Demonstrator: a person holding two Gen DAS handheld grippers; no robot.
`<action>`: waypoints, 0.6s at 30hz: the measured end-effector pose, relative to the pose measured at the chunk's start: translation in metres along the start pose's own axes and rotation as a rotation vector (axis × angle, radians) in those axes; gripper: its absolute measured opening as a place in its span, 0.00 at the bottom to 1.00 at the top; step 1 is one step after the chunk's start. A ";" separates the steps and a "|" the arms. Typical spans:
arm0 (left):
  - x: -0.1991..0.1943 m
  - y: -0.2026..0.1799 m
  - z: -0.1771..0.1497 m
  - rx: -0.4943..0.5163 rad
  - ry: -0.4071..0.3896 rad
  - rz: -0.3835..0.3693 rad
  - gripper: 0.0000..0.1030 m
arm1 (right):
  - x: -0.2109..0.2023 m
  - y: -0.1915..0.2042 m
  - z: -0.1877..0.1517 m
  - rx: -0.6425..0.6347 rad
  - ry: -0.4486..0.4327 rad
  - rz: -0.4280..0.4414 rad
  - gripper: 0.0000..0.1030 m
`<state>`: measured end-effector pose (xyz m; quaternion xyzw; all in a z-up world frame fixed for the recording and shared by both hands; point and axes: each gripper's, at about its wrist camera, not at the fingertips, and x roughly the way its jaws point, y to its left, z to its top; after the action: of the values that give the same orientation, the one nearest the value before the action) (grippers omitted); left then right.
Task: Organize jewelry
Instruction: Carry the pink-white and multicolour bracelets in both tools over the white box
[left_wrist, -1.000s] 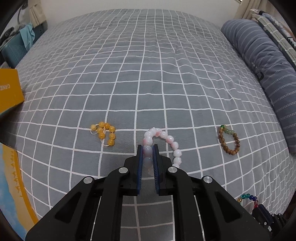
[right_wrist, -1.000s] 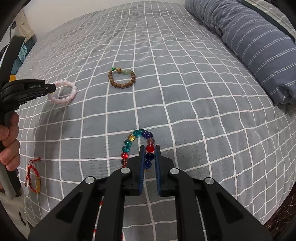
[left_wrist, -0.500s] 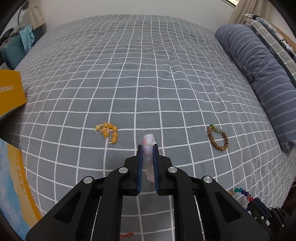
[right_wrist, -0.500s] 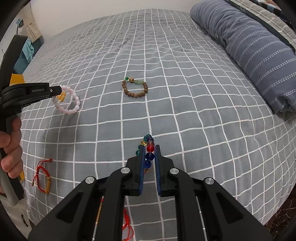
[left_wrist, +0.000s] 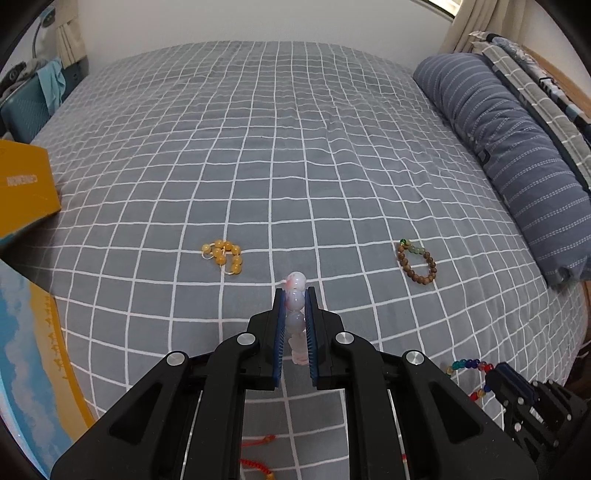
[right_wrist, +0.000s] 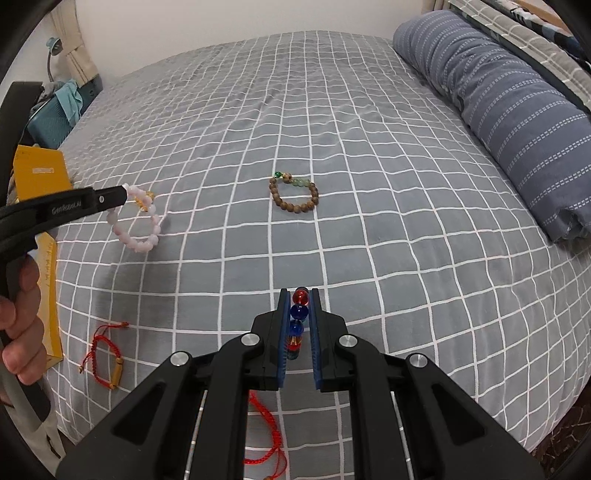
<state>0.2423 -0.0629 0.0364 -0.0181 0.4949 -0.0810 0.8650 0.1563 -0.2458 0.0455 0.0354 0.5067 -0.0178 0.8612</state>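
Observation:
My left gripper (left_wrist: 294, 295) is shut on a pink bead bracelet (left_wrist: 295, 301), which hangs clear above the grey checked bedspread (left_wrist: 258, 147); in the right wrist view the same bracelet (right_wrist: 142, 221) dangles from that gripper (right_wrist: 123, 194). My right gripper (right_wrist: 300, 297) is shut on a multicoloured glass bead bracelet (right_wrist: 298, 312), lifted off the bed, also seen as the coloured bracelet (left_wrist: 469, 367) at the lower right of the left wrist view. A yellow bead bracelet (left_wrist: 224, 255) and a brown wooden bead bracelet (left_wrist: 417, 263) lie on the spread.
An orange box (left_wrist: 22, 192) sits at the bed's left edge. A striped blue pillow (left_wrist: 517, 155) lines the right side. Red cord bracelets (right_wrist: 105, 360) lie near the front edge, one red cord (right_wrist: 266, 432) under my right gripper. A hand (right_wrist: 18, 325) grips the left tool.
Both grippers have risen from the bed, each carrying its bracelet up; the pink and the multicoloured bracelets now hang free instead of lying partly on the spread.

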 end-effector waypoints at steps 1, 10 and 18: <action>-0.003 0.000 -0.001 0.004 -0.004 0.001 0.10 | -0.001 0.001 0.001 -0.004 -0.003 0.002 0.09; -0.026 0.000 -0.011 0.032 -0.035 0.022 0.10 | -0.010 0.010 0.010 -0.017 -0.026 0.008 0.09; -0.037 0.007 -0.028 0.026 -0.041 0.016 0.10 | -0.018 0.021 0.020 -0.038 -0.049 0.004 0.09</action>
<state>0.2010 -0.0493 0.0533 -0.0044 0.4761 -0.0803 0.8757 0.1666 -0.2263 0.0720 0.0199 0.4857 -0.0074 0.8739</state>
